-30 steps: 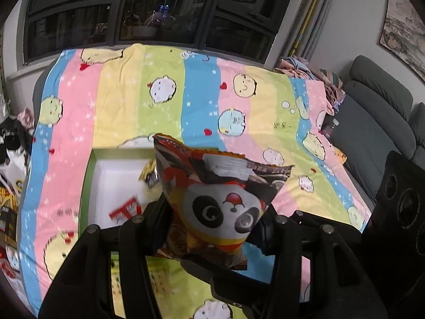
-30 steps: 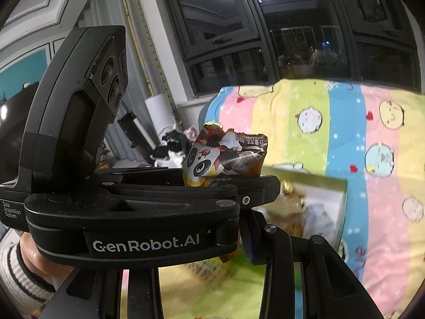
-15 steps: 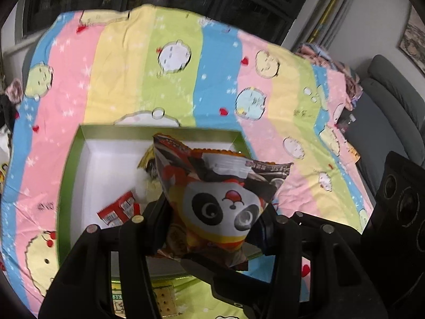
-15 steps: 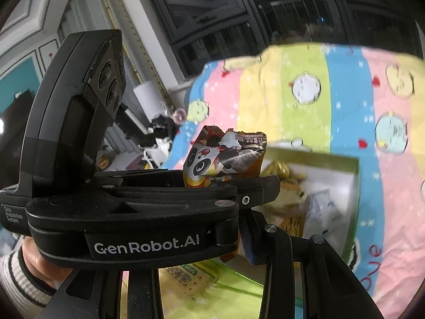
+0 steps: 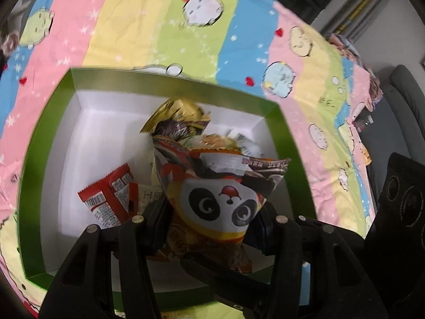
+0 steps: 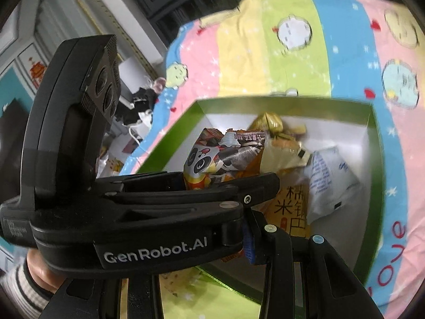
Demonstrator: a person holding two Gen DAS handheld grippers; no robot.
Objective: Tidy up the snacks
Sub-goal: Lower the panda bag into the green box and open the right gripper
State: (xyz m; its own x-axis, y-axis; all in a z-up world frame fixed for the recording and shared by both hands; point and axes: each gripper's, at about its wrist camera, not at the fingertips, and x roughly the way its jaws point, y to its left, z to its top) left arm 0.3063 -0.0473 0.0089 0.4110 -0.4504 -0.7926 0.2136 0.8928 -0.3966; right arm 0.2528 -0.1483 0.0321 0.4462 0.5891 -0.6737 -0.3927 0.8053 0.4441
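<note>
My left gripper point(image 5: 212, 220) is shut on a panda snack bag point(image 5: 220, 199) and holds it over the green box point(image 5: 34, 143) with a white inside. The box holds a red packet point(image 5: 109, 199), a gold packet point(image 5: 175, 114) and other snacks. In the right wrist view the left gripper's body point(image 6: 132, 212) fills the foreground with the panda bag point(image 6: 212, 162) in it, above the green box point(image 6: 170, 143), which holds a white packet point(image 6: 329, 178) and an orange packet point(image 6: 289, 210). My right gripper's own fingers are hidden behind the left gripper.
The box lies on a striped cartoon bedsheet point(image 5: 159, 21). A grey sofa point(image 5: 406, 101) stands at the right. Clutter point(image 6: 138, 106) sits beside the bed near the window wall at the left.
Both grippers have moved forward and down towards the box. The panda bag has come from in front of the box to over its inside. The grip has not changed.
</note>
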